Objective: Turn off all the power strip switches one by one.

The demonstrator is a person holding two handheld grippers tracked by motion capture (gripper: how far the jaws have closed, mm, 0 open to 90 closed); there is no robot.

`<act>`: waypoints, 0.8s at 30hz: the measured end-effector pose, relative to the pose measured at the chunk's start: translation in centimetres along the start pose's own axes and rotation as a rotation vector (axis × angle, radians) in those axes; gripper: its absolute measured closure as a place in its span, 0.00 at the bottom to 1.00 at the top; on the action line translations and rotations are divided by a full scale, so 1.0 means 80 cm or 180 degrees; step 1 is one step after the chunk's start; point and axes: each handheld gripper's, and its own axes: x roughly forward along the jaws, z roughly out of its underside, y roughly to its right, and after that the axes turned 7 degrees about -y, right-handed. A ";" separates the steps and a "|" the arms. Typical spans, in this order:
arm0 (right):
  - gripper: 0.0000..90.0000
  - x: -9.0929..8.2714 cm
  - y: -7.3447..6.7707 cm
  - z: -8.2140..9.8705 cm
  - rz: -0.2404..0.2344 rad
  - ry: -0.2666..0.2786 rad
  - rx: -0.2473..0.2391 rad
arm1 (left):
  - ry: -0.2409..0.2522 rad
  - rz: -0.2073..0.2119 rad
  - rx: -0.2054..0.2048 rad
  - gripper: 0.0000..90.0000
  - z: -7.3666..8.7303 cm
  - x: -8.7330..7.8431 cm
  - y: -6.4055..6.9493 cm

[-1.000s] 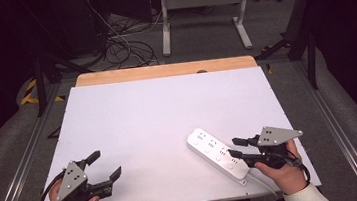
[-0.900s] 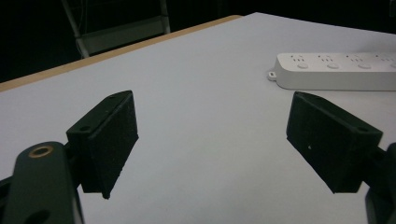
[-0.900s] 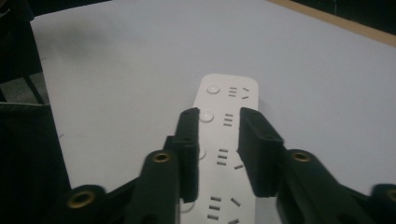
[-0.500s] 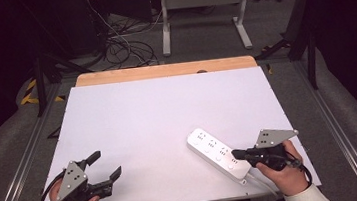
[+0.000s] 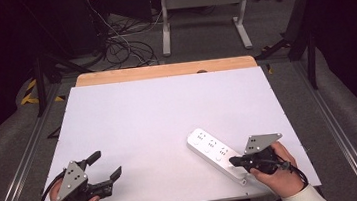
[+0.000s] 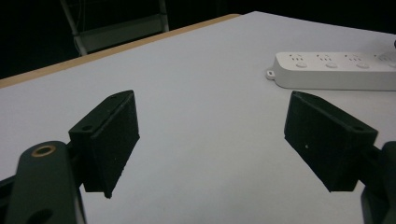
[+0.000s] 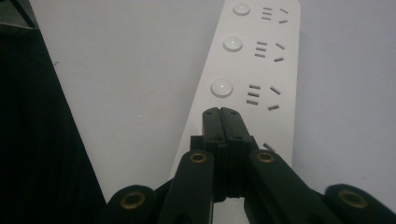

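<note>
White power strip [image 5: 218, 155] lies diagonally on the near right part of the white tabletop [image 5: 168, 121], its far end pointing toward the middle and its near end at the front edge, where the person's right hand [image 5: 274, 171] rests. Beyond the tabletop's wooden far edge stand a metal frame [image 5: 202, 7] and a tangle of cables [image 5: 120, 46] on the dark floor; nothing lies between the strip and either hand. The right tool [image 5: 234, 161] has just been closing and its jaws now meet flat together with nothing between them; its tips are poised over the strip's near half, just short of the nearest round button [image 7: 221, 87], and whether they touch the casing cannot be told. The left tool [image 5: 107, 164], held at the near left corner well apart from the strip, has its jaws spread wide and empty above bare tabletop.
</note>
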 end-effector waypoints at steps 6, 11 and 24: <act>1.00 0.005 -0.002 -0.001 -0.0017 -0.0048 -0.0028 | -0.0003 0.0001 0.0000 0.20 0.000 0.000 0.000; 1.00 0.008 -0.004 -0.001 -0.0025 -0.0081 -0.0050 | -0.0006 0.0013 -0.0017 0.20 0.000 0.000 0.001; 1.00 0.015 -0.006 0.000 -0.0042 -0.0121 -0.0045 | 0.0006 0.0008 -0.0028 0.20 0.000 -0.002 0.000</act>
